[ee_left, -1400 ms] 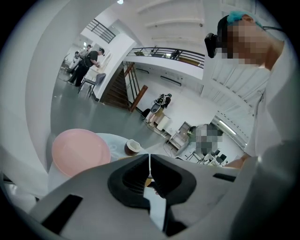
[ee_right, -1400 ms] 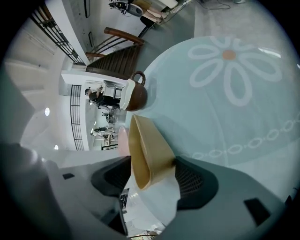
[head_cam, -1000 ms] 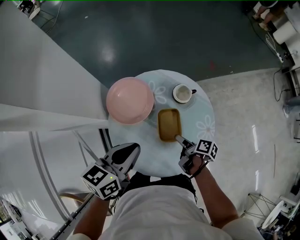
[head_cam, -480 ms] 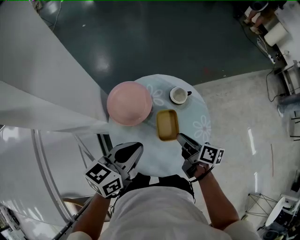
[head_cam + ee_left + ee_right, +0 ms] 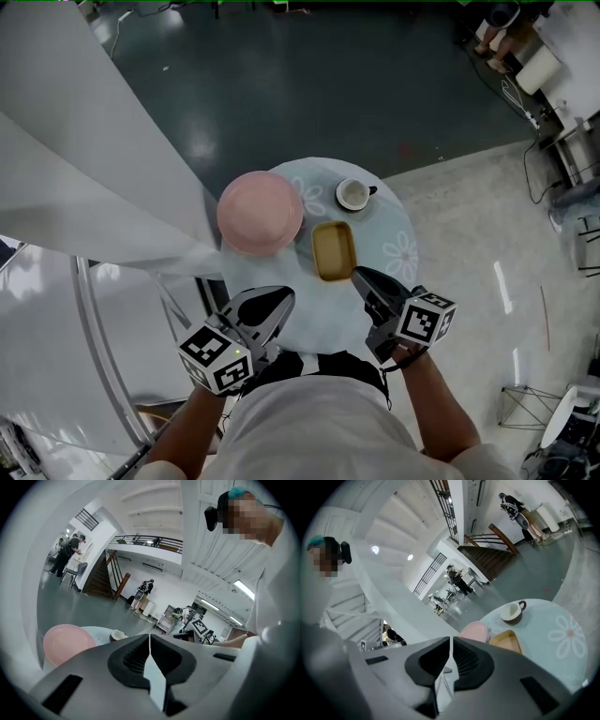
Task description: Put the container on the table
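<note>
A tan rectangular container (image 5: 334, 250) (image 5: 506, 641) rests on the round table (image 5: 394, 234) with its pale blue flowered cloth. My right gripper (image 5: 361, 277) (image 5: 451, 641) hovers above the table's near edge, just short of the container's near corner and apart from it. Its jaws are closing to a thin slit and nothing is between them. At the near left edge of the table my left gripper (image 5: 281, 298) (image 5: 150, 637) is shut and empty.
A pink bowl (image 5: 260, 213) (image 5: 65, 641) sits at the table's left and a white cup (image 5: 353, 194) (image 5: 512, 611) behind the container. A white curved wall (image 5: 84, 178) runs along the left. Dark floor lies beyond the table, with people and gear far off.
My right gripper has lifted from the container's near corner, rolled, and closed its jaws. The container stays flat on the table. My left gripper has risen a little.
</note>
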Demonstrator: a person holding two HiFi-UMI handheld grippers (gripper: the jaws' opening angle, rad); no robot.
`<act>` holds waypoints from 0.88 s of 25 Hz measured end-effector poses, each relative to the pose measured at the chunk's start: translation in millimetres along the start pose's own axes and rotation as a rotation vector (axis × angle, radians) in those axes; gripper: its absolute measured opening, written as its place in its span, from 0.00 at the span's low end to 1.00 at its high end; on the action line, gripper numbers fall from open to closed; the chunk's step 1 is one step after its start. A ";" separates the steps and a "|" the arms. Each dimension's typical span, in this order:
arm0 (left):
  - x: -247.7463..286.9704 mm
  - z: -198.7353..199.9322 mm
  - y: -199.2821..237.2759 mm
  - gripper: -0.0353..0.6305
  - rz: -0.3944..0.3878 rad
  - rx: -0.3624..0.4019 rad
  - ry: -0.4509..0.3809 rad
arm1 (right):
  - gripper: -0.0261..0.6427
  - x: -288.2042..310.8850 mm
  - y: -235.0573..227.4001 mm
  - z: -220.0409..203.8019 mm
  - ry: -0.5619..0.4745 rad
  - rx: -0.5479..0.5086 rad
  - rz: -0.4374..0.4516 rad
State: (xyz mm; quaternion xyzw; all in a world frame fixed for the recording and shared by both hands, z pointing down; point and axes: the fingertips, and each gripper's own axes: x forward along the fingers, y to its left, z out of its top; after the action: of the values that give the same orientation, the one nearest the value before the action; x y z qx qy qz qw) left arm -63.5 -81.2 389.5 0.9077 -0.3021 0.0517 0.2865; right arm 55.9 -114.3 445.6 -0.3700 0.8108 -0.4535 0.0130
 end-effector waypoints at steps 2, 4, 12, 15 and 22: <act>-0.9 0.3 -2.3 0.10 -0.007 0.009 -0.002 | 0.09 -3.0 10.1 2.0 -0.005 -0.038 0.008; -1.0 1.3 -5.3 0.10 -0.015 0.019 -0.004 | 0.09 -5.7 17.8 3.5 -0.009 -0.069 0.014; -0.5 5.3 -7.2 0.10 -0.024 0.043 -0.001 | 0.07 -6.1 30.3 7.4 -0.014 -0.130 0.019; 0.5 6.6 -6.9 0.10 -0.027 0.045 0.003 | 0.07 -6.4 35.9 10.4 -0.018 -0.143 0.032; 5.9 15.0 -2.5 0.10 -0.030 0.047 -0.001 | 0.07 -3.3 47.2 18.7 -0.019 -0.187 0.049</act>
State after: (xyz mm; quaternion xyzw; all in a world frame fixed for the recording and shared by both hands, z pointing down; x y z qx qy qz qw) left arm -58.4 -90.9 377.4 0.9186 -0.2875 0.0541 0.2657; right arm 37.2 -110.9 398.5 -0.3541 0.8582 -0.3716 -0.0028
